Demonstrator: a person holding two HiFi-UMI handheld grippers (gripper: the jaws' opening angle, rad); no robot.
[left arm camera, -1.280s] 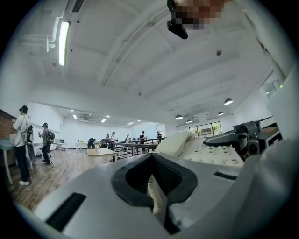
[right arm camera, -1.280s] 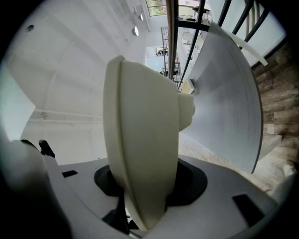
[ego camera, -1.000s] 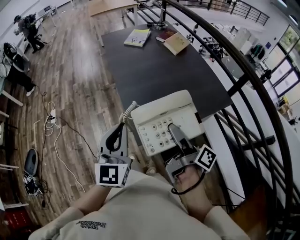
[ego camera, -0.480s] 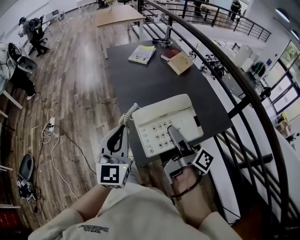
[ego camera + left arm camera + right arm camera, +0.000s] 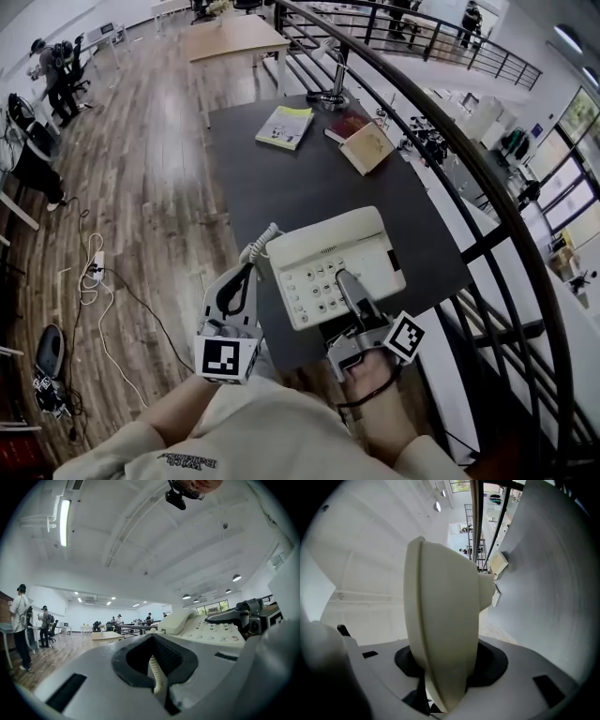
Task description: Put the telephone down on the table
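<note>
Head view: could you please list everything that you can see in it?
telephone: 1, cream, over table's near end
cord: 1, cream, coiled, at telephone's left
table: 1, dark, centre
booklet: 1, yellow, table's far end
red book: 1, table's far end
tan book: 1, beside red book
railing: 1, black, right of table
cables: white, floor at left
left tongs: 1, grey, shut on cord
right tongs: 1, grey, shut on telephone

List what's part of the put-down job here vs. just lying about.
Job: cream push-button telephone, its coiled cord, dark rectangular table, left tongs shut on the cord, right tongs shut on the telephone's edge.
Lying about: yellow-green book, dark red book, tan book, all at the table's far end.
</note>
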